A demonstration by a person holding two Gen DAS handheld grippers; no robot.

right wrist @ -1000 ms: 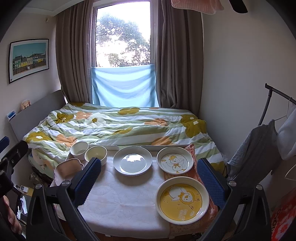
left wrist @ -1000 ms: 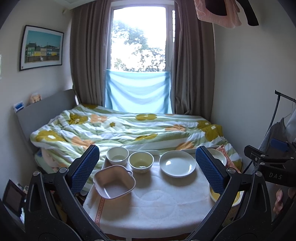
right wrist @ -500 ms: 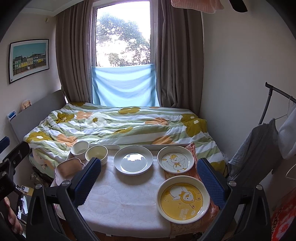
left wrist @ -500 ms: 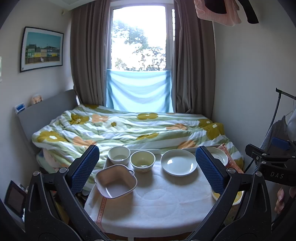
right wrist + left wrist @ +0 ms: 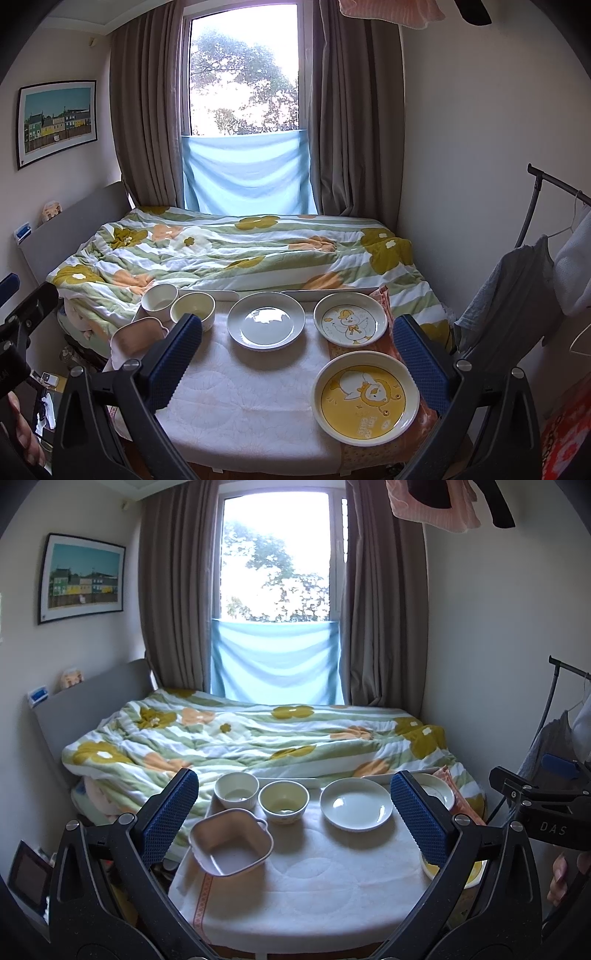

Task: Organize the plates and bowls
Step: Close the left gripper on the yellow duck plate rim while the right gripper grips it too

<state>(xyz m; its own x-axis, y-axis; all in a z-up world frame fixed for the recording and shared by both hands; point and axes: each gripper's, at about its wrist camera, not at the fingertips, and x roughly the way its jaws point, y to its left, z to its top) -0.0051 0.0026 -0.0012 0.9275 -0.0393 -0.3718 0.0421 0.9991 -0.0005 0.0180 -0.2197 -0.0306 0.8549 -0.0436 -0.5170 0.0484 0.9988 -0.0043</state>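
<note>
Plates and bowls lie spread singly over the small table [image 5: 236, 402], none stacked, so by my reading the sorting has not begun. The plates keep to the right. A yellow plate [image 5: 365, 400] sits at the near right corner, a duck plate [image 5: 350, 319] just behind it, and a white plate [image 5: 266, 319] beside that one toward the middle. The bowls gather at the far left: a white bowl [image 5: 236, 789] and a yellow bowl [image 5: 283, 800] stand side by side, almost touching, with a pink dish [image 5: 231, 843] in front of them near the left edge. Like already sits near like, which would make stacking each kind a short job.

Each gripper is aimed at the side it is likely to serve. The left gripper [image 5: 293, 818] hovers above the table with its fingers spread wide and nothing between them, the bowls and white plate framed in the gap. The right gripper [image 5: 297, 363] hangs likewise, wide and empty, with the three plates framed between its pads. Neither touches any dish.

A pale cloth [image 5: 314, 882] covers the tabletop and an orange towel [image 5: 380, 295] lies under the two printed plates, probably as padding. A bed [image 5: 240, 254] with a flowered quilt runs behind the table to the window [image 5: 243, 74].
</note>
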